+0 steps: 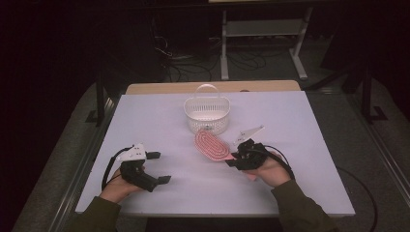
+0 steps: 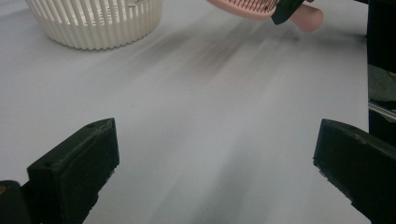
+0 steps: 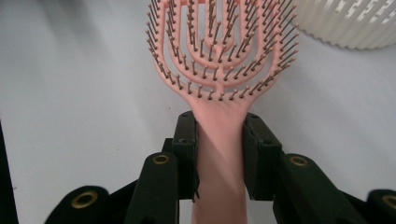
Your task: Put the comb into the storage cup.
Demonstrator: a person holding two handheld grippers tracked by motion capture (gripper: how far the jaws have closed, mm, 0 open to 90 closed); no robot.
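Observation:
A pink hairbrush [image 1: 212, 145] is held just above the white table, bristles up, its head pointing toward the basket. My right gripper [image 1: 234, 160] is shut on its handle; in the right gripper view both pads press the handle [image 3: 219, 140] just below the bristled head [image 3: 222, 42]. The white slotted basket [image 1: 207, 115] with a raised handle stands at the middle back of the table. My left gripper [image 1: 160, 167] rests at the front left, open, with bare table between its jaws. In the left gripper view the brush [image 2: 261, 7] and basket [image 2: 95, 21] lie ahead.
The white tabletop [image 1: 290, 125] has free room on both sides of the basket. A wooden strip [image 1: 159, 87] runs along its far edge. Beyond it, the dark floor holds cables and a white metal frame [image 1: 261, 34].

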